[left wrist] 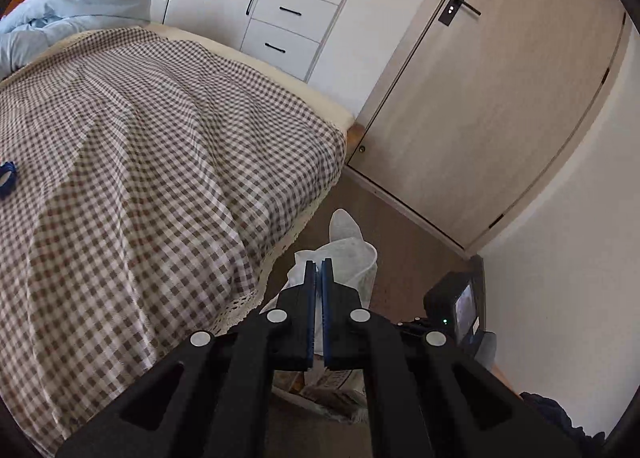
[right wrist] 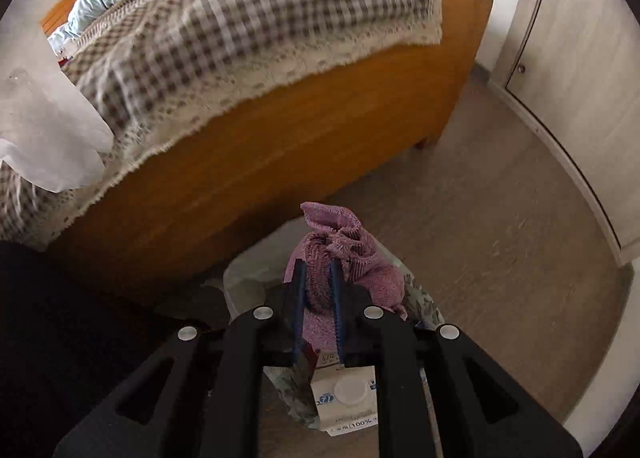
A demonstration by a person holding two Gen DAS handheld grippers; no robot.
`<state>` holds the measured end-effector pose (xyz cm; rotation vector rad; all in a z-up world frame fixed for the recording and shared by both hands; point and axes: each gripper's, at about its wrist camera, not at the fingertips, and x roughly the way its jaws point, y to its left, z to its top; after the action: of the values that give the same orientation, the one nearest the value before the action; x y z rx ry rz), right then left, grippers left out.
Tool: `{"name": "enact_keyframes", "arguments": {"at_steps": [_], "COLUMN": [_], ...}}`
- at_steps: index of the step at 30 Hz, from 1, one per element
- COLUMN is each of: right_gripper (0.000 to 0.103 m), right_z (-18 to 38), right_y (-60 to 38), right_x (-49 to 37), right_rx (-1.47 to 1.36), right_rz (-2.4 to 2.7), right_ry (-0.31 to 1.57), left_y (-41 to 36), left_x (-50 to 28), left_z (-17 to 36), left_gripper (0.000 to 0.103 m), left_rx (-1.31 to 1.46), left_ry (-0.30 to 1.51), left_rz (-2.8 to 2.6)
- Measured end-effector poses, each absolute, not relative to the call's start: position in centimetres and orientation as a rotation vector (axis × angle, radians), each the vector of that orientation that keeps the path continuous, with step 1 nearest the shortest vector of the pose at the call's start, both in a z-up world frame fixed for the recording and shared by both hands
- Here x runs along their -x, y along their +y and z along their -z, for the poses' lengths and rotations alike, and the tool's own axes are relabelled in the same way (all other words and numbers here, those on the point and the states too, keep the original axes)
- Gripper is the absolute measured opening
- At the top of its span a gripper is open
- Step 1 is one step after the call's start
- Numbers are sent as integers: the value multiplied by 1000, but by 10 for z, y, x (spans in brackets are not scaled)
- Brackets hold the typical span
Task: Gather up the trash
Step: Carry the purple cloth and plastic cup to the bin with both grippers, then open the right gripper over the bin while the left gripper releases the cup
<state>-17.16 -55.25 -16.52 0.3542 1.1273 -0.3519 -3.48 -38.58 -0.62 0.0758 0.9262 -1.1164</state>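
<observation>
Fingers (right wrist: 335,290) of the right gripper (right wrist: 318,270) clasp a pink knitted sock (right wrist: 344,258), its long axis running away from the wrist, cuff end pointing toward the bed (right wrist: 280,161). It hangs over the clear trash bag (right wrist: 248,278), above a milk carton (right wrist: 348,398). Best to let go only once it is well inside the rim. The left gripper (left wrist: 319,270) is clenched on white bag plastic (left wrist: 352,250), which should stay lifted to keep the mouth wide.

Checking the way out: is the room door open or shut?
Shut: the door sits flush in its frame, no gap showing, handle level.
</observation>
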Motion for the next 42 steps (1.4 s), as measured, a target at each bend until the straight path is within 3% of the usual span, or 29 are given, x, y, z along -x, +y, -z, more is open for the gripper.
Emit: {"name": "enact_keyframes", "arguments": {"at_steps": [7,9,11,21,23,24,25,38,42], "right_gripper": [17,27,53,58,58,58,58,58,64], "right_z": [206,203,194,171,167,168,168,178,174], "right_y": [-585,-591,-596,-614,-615,-614,-613,-597,-594], "right_x": [186,191,198,244,246,245,245,233,236], "right_rx": [-448,-449,-447,-483,-482,-480,-479,-380,-327], "right_rz": [439,465,494,570,572,573,572,545,552], "right_ry": [1170,1150,1112,1029,1034,1036,1038,1149,1205], "left_y": [-435,-453,-470,-531,-536,-538,-538,-525,-520], "left_x": [41,45,49,90,97,100,104,90,92], "left_z": [45,60,82,198,212,221,228,231,225], "left_gripper": [0,0,0,1,24,52,63,63,70], "left_rx": [-137,-158,-168,-426,-491,-534,-562,-574,-600], "left_ry": [1078,1126,1197,1436,1447,1458,1474,1468,1430], "left_rz": [1129,1138,1135,1095,1068,1045,1015,905,908]}}
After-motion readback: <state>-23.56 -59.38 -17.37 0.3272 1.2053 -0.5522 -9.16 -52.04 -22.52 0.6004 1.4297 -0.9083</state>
